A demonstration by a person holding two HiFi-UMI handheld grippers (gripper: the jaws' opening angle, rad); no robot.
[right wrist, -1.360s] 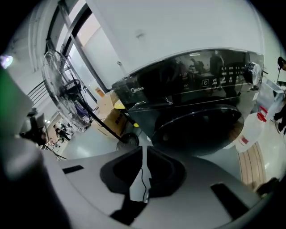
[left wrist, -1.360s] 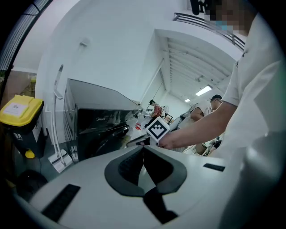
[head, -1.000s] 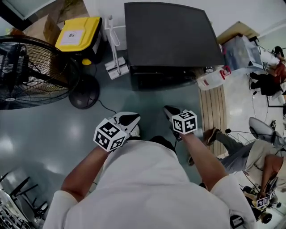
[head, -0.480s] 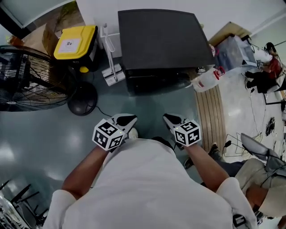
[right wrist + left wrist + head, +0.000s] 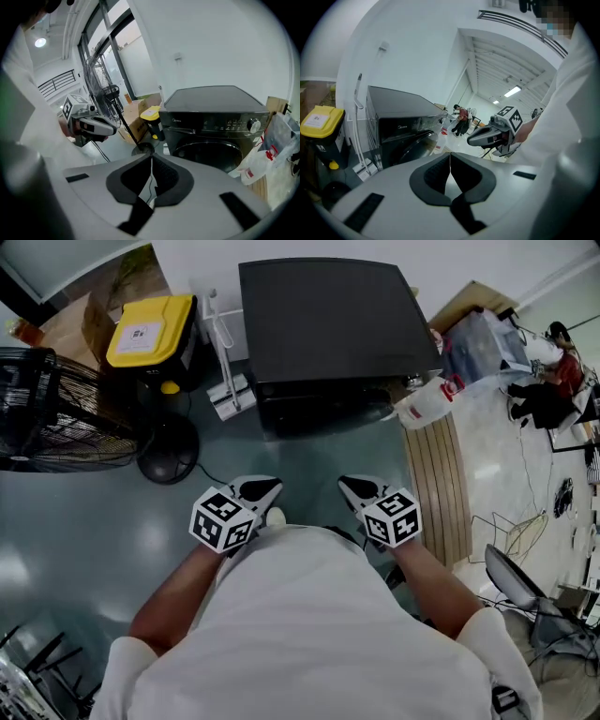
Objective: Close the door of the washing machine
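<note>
Black washing machine (image 5: 333,324) sits with its door (image 5: 208,157) flush in my feed; left gripper (image 5: 265,487) pinched together empty, right gripper (image 5: 352,486) closing on nothing (tips nearly meeting).

**Washing machine: door shut**

Washing machine (image 5: 328,320): dark, glossy front-loader with a flat black top. It stands upright, back to the white wall (image 5: 211,42). A control strip runs across the upper front, with a round knob (image 5: 254,125) at its right end. Door (image 5: 206,154): round, dark-glass porthole, low and central on the front face. It sits flush in its ring and reads as closed.
</note>
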